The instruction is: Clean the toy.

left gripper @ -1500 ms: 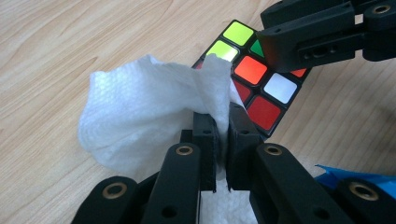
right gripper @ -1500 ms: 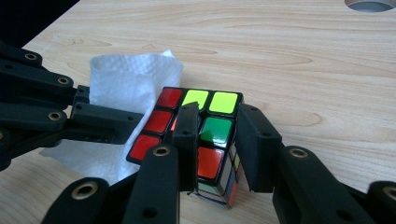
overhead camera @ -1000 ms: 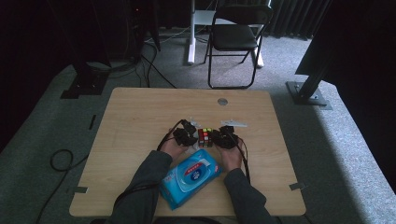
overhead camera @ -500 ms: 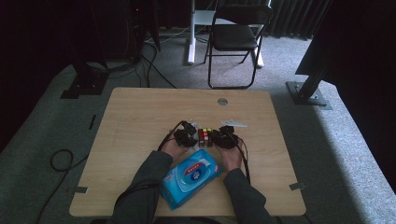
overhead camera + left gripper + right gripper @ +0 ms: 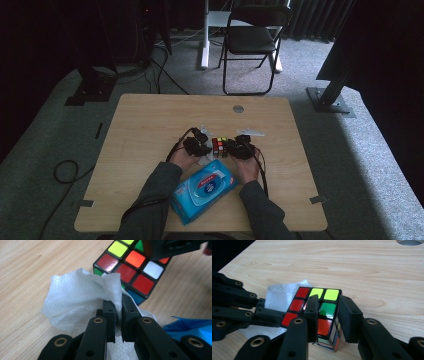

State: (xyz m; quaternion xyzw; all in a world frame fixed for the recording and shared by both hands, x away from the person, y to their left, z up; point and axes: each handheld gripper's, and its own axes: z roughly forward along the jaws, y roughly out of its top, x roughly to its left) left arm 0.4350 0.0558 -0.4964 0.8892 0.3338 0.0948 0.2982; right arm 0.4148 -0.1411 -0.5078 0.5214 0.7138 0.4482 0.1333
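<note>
At mid-table the right gripper clamps a puzzle cube steady while the left gripper, pinched on a white wipe, presses it against the cube's side (cleaning looks underway), likely next needing gentle rubbing strokes.

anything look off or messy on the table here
Nothing looks spilled or damaged. The white wipe is crumpled, but that is because the left gripper pinches it beside the scrambled puzzle cube, which the right gripper clamps. The blue wipes pack lies askew near the table's front edge.
</note>
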